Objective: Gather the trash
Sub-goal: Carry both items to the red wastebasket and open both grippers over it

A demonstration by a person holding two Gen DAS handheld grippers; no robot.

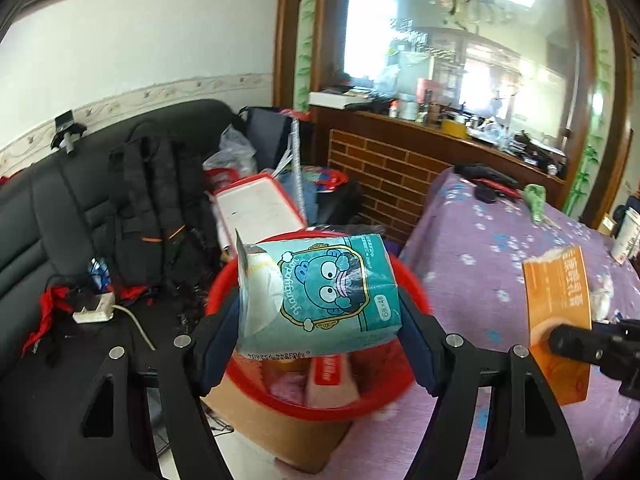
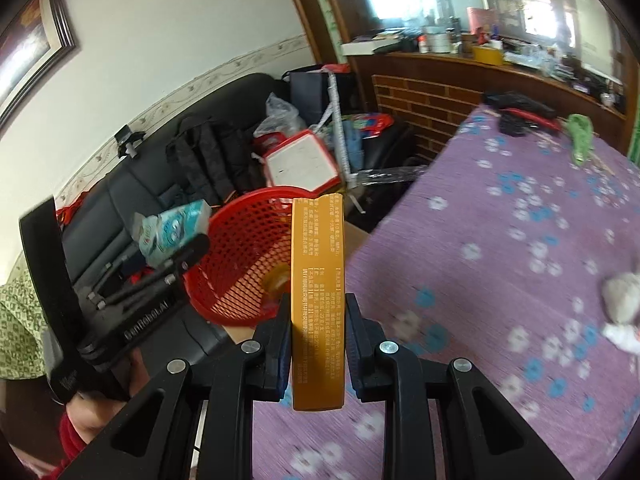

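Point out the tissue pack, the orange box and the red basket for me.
tissue pack (image 1: 320, 292): left wrist view, on the cartoon face on its front.
orange box (image 2: 318, 300): right wrist view, on the printed narrow side.
red basket (image 2: 244, 252): right wrist view, on the mesh inner wall.

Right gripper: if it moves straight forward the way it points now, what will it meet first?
Probably the red mesh basket. The right gripper, shut on the orange box, points toward the basket's open mouth; depth is unclear, so the box might pass over its rim.
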